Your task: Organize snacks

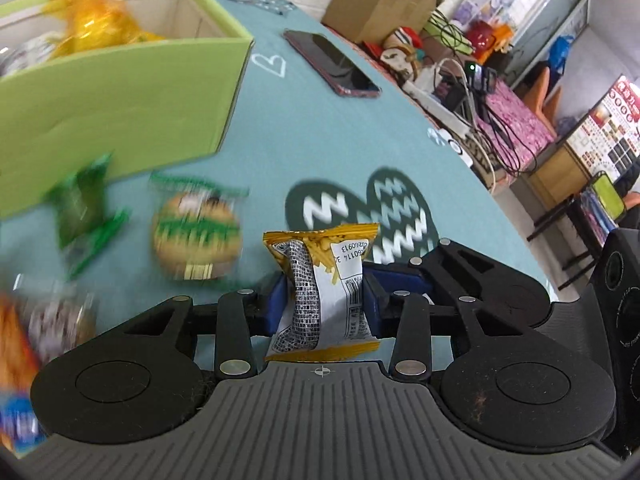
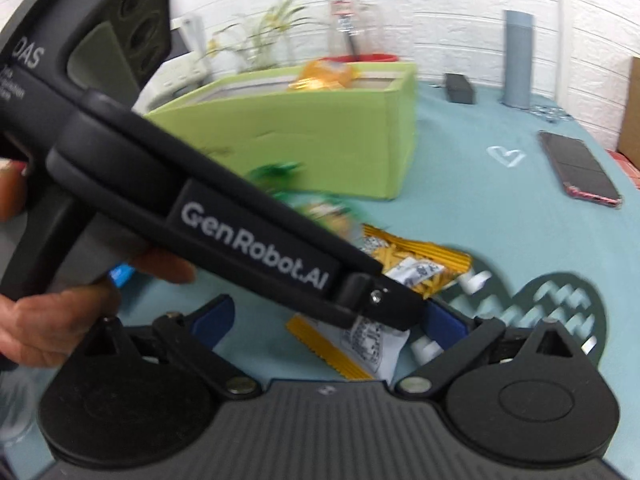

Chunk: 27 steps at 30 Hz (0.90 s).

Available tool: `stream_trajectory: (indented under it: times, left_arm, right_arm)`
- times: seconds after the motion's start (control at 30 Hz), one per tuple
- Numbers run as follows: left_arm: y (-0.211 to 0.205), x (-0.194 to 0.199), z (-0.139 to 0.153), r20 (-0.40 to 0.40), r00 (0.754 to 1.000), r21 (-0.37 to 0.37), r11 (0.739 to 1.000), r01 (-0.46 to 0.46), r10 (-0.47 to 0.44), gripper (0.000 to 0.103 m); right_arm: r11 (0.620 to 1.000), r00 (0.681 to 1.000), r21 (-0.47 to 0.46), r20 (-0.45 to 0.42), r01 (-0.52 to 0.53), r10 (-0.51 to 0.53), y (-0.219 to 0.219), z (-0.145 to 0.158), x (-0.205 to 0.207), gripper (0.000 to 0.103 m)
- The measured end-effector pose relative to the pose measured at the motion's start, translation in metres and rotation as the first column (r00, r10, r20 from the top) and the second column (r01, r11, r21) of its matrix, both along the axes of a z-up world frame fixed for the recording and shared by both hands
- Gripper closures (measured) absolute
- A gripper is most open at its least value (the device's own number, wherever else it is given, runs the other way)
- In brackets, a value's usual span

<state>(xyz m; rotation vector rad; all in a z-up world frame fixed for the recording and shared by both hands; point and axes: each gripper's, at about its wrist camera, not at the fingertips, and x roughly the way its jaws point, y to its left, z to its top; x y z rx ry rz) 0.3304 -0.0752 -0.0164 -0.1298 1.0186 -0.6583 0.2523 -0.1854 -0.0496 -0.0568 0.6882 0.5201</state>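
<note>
My left gripper [image 1: 325,300] is shut on a yellow and white snack packet [image 1: 326,288], held upright above the teal tablecloth. The same packet shows in the right wrist view [image 2: 404,268], under the left gripper's body, which crosses that view from the upper left. My right gripper [image 2: 328,320] is open, its blue pads wide apart, just behind the packet. The green box [image 1: 120,96] stands at the upper left and holds orange-yellow packets [image 1: 92,24]. It also shows in the right wrist view [image 2: 320,140].
Loose snacks lie left of the held packet: a green wrapped one [image 1: 86,208], a round burger-print one [image 1: 196,228], blurred ones at the left edge [image 1: 44,320]. A phone [image 1: 332,64] lies far on the cloth. A grey cylinder [image 2: 518,60] stands at the back.
</note>
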Motion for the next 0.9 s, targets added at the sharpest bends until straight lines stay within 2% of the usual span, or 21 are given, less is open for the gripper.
stream_trajectory:
  times: [0.13, 0.23, 0.3, 0.37, 0.43, 0.5, 0.63, 0.7, 0.73, 0.77, 0.8, 0.9]
  left_arm:
    - [0.035, -0.059, 0.001, 0.021, 0.998, 0.01, 0.998, -0.063, 0.063, 0.082]
    - [0.066, -0.093, 0.001, -0.006, 0.989, -0.028, 0.989, -0.145, 0.145, 0.077]
    - [0.081, -0.103, 0.001, -0.025, 0.981, -0.059, 0.979, -0.194, 0.193, 0.07]
    - [0.096, -0.109, 0.0, -0.033, 0.971, -0.089, 0.967, -0.24, 0.238, 0.061]
    - [0.103, -0.112, 0.003, -0.014, 0.96, -0.085, 0.957, -0.278, 0.278, 0.06]
    - [0.105, -0.115, 0.005, 0.007, 0.96, -0.088, 0.956, -0.278, 0.28, 0.052]
    - [0.099, -0.112, 0.003, 0.002, 0.973, -0.112, 0.967, -0.228, 0.23, 0.053]
    - [0.094, -0.109, -0.001, -0.015, 0.976, -0.109, 0.97, -0.219, 0.219, 0.06]
    - [0.093, -0.109, -0.003, -0.009, 0.975, -0.113, 0.968, -0.223, 0.223, 0.06]
    - [0.092, -0.11, -0.003, -0.009, 0.974, -0.109, 0.968, -0.227, 0.227, 0.064]
    - [0.092, -0.11, -0.004, -0.003, 0.971, -0.1, 0.967, -0.236, 0.237, 0.073]
    - [0.102, -0.11, -0.006, -0.035, 0.966, -0.131, 0.957, -0.257, 0.255, 0.077]
  right_arm:
    - [0.995, 0.995, -0.001, -0.002, -0.099, 0.099, 0.03, 0.0, -0.042, 0.003]
    - [0.982, 0.982, 0.003, 0.004, -0.191, 0.191, 0.055, -0.001, -0.067, 0.001]
    - [0.974, 0.974, 0.015, 0.013, -0.226, 0.226, 0.067, -0.001, -0.075, 0.001]
    - [0.978, 0.978, 0.033, 0.024, -0.208, 0.207, 0.076, 0.002, -0.08, 0.001]
    - [0.987, 0.987, 0.037, 0.046, -0.156, 0.154, 0.078, 0.007, -0.086, 0.001]
    - [0.995, 0.994, 0.033, 0.063, -0.096, 0.094, 0.074, 0.008, -0.091, 0.001]
    - [0.999, 0.997, 0.01, 0.055, -0.052, 0.052, 0.073, 0.004, -0.097, 0.001]
    - [1.0, 0.998, -0.002, 0.063, -0.03, 0.03, 0.074, 0.001, -0.096, 0.003]
    - [1.0, 0.998, -0.002, 0.065, -0.018, 0.018, 0.069, 0.0, -0.095, 0.012]
    - [1.0, 0.998, 0.001, 0.058, -0.011, 0.011, 0.07, -0.002, -0.093, 0.037]
    - [1.0, 0.997, 0.0, 0.076, 0.004, -0.004, 0.068, -0.002, -0.09, 0.041]
    - [1.0, 0.998, 0.014, 0.068, -0.006, 0.005, 0.065, -0.002, -0.087, 0.048]
